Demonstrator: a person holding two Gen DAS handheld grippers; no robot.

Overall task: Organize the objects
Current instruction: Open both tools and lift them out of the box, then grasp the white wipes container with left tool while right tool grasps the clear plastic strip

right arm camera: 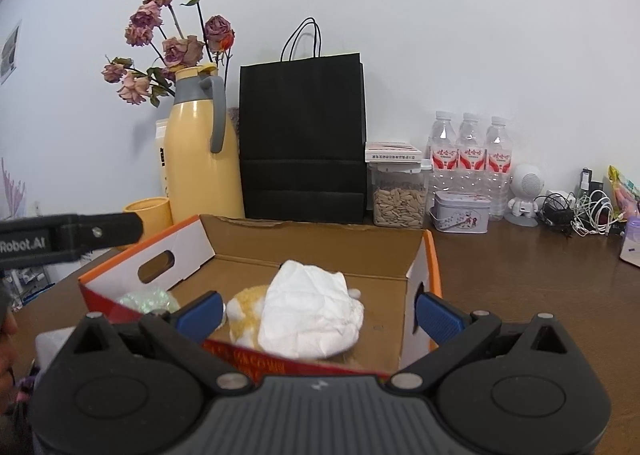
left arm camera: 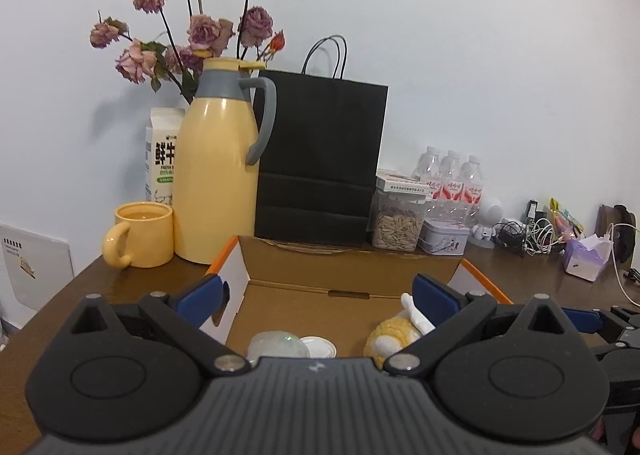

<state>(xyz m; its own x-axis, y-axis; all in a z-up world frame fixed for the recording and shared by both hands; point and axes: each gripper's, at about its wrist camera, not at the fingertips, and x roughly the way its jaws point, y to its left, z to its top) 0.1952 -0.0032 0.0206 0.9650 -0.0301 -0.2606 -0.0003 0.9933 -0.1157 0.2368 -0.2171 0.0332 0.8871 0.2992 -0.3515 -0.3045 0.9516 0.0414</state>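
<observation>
An open cardboard box [left arm camera: 352, 259] [right arm camera: 320, 239] with orange-edged white flaps stands on the brown table. Inside lie a yellow-and-white plush toy [left arm camera: 394, 337] [right arm camera: 246, 311], a crumpled white tissue [right arm camera: 310, 309] resting on the plush, a clear plastic piece [left arm camera: 276, 343] [right arm camera: 146, 299] and a small white lid [left arm camera: 320, 347]. My left gripper [left arm camera: 318, 295] is open and empty above the box's near edge. My right gripper [right arm camera: 318, 313] is open, its blue pads either side of the tissue without touching it. The left gripper's finger [right arm camera: 104, 233] shows at the right view's left edge.
Behind the box stand a yellow thermos jug [left arm camera: 218, 171], a yellow mug [left arm camera: 140, 235], a milk carton [left arm camera: 162, 153], dried roses [left arm camera: 200, 27], a black paper bag [left arm camera: 320, 159], a seed jar [left arm camera: 396, 221], a small tin [left arm camera: 444, 237], three water bottles [left arm camera: 452, 183] and tangled cables [left arm camera: 528, 235].
</observation>
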